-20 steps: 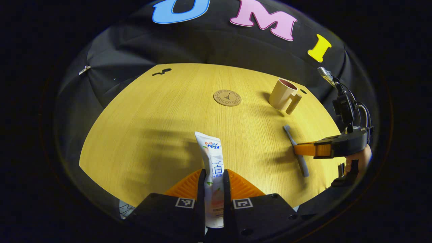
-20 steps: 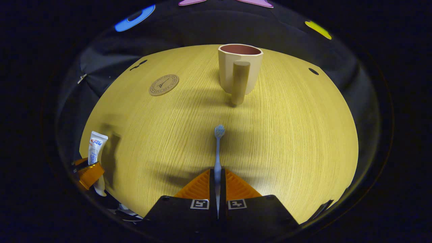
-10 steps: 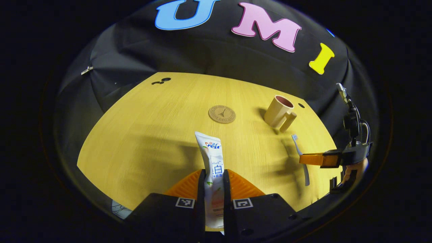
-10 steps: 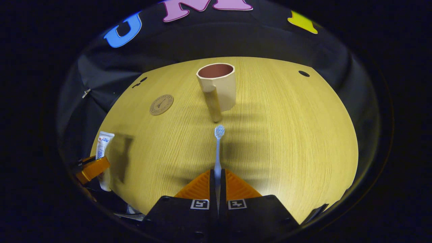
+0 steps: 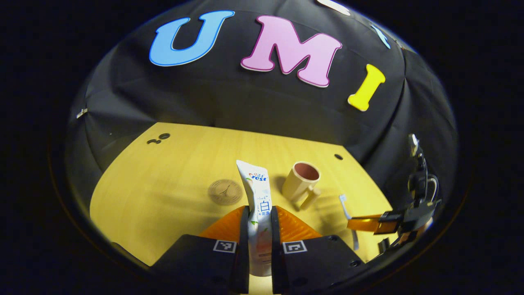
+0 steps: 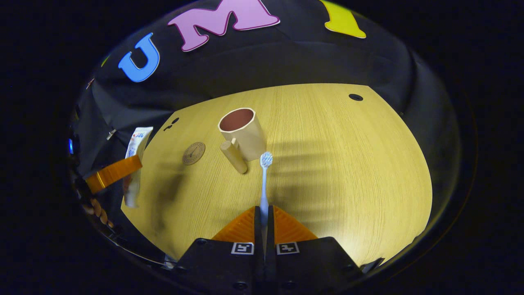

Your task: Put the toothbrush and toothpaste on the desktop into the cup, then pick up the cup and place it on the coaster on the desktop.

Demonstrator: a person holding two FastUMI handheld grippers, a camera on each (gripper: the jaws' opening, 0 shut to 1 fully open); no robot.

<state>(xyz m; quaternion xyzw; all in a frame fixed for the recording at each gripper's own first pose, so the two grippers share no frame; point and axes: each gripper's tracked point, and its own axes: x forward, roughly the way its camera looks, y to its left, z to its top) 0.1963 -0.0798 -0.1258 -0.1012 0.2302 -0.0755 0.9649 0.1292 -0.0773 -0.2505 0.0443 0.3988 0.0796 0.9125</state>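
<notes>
The yellow wood-grain bench (image 6: 348,164) carries fine straight lines. The cream cup (image 6: 245,135) has a dusty-pink inside. The round brown coaster (image 6: 193,153) bears a dark tower print. The white toothpaste tube (image 5: 257,192) shows red, blue and peach print. The pale blue toothbrush (image 6: 265,180) has white bristles. Both grippers have ribbed orange fingers (image 6: 286,225) on black bodies.

The table (image 6: 327,164) looked like pale wood with fine straight grain and a matt finish. On it, the cup (image 6: 243,133) seemed smooth and matt, the coaster (image 6: 193,153) dull and cork-like. The toothpaste (image 5: 258,192) tube was glossy plastic, and the gripper fingers (image 5: 292,225) ribbed orange plastic.
</notes>
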